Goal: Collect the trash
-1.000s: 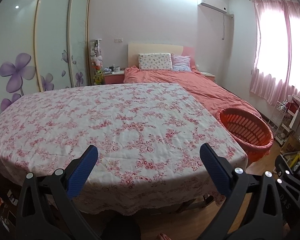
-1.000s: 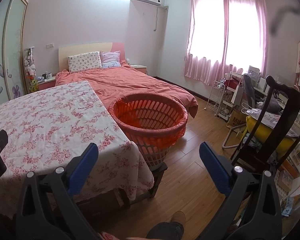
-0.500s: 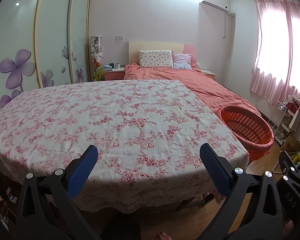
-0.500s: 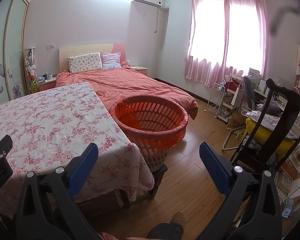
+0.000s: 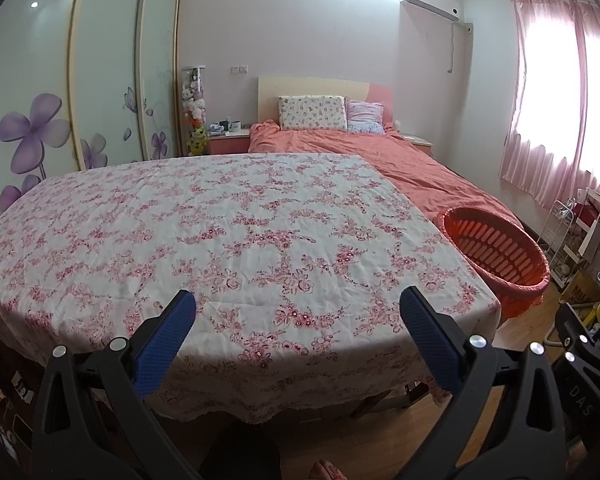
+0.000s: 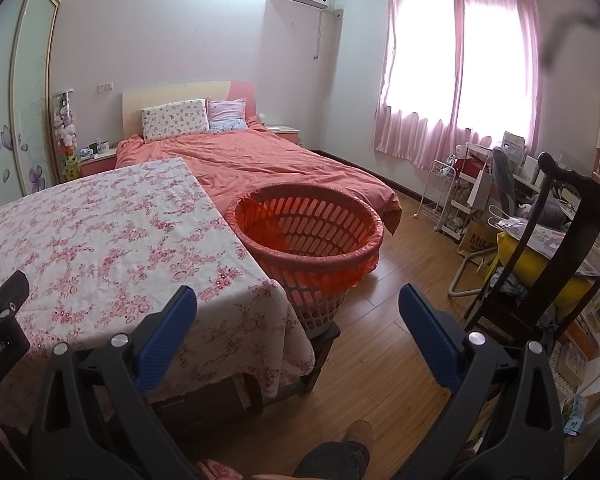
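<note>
An orange slatted basket lined with an orange bag stands on a low stool at the right end of the table; it also shows in the left wrist view. The table wears a pink floral cloth and I see no trash on it. My left gripper is open and empty, held over the table's near edge. My right gripper is open and empty, held above the floor near the table's right corner, short of the basket.
A bed with an orange cover lies behind the table. A dark wooden chair with yellow and grey items stands at the right. A white rack, boxes and clutter line the window wall. Wood floor lies between the basket and the chair.
Both grippers have tilted or lifted slightly, so the table and basket sit a little lower in each view. Both stay open and empty.
</note>
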`<action>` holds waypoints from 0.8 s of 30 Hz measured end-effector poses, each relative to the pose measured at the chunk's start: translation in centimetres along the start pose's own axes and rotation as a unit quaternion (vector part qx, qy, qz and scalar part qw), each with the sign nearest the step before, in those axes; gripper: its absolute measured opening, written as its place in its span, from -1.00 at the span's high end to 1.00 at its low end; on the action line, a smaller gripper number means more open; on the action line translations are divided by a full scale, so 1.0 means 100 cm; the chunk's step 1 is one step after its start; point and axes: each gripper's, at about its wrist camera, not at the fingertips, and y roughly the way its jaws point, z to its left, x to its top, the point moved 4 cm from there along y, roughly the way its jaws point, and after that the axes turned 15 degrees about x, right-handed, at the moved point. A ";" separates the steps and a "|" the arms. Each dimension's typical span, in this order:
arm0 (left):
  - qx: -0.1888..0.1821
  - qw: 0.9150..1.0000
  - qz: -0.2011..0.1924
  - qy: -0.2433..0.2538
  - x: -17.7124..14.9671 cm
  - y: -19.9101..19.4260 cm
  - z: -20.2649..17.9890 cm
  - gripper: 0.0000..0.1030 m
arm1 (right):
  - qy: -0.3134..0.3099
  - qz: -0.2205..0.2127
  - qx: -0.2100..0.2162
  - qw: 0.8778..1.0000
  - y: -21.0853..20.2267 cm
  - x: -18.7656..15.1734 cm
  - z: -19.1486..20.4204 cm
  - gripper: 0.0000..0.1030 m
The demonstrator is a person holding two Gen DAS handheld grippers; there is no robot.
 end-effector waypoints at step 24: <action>0.001 1.000 0.004 0.001 -0.001 0.003 0.002 -0.95 | 0.002 0.005 0.001 1.000 0.005 -0.001 -0.002 -0.92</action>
